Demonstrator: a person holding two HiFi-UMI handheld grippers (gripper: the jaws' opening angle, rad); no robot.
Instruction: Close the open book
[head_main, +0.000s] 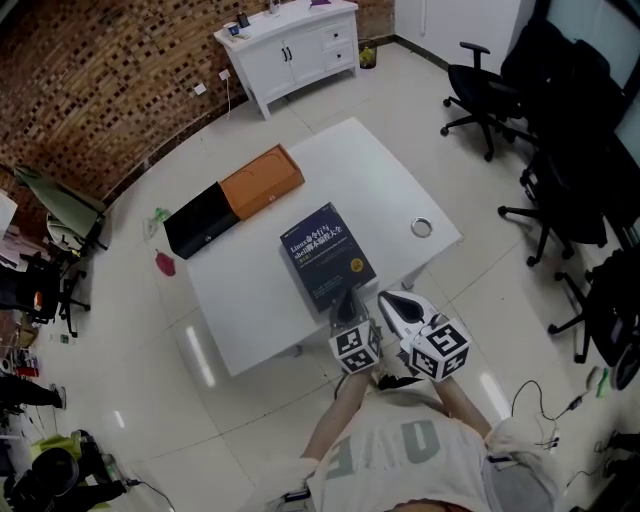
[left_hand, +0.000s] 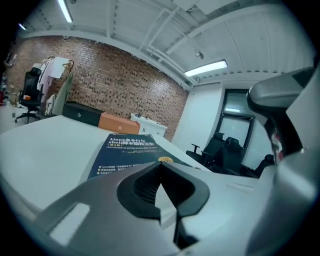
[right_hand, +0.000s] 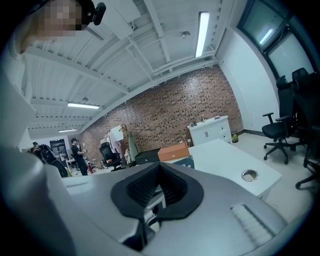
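Observation:
A dark blue book lies closed, cover up, on the white table near its front edge. In the left gripper view the book fills the table just beyond the jaws. My left gripper hangs over the book's near edge, shut with nothing between its jaws. My right gripper sits just right of it at the table's front corner, also shut and empty. Only a corner of the book peeks above the jaws in the right gripper view.
An orange box and a black box lie end to end at the table's far left edge. A round cable hole is at the right corner. Office chairs stand to the right, a white cabinet by the brick wall.

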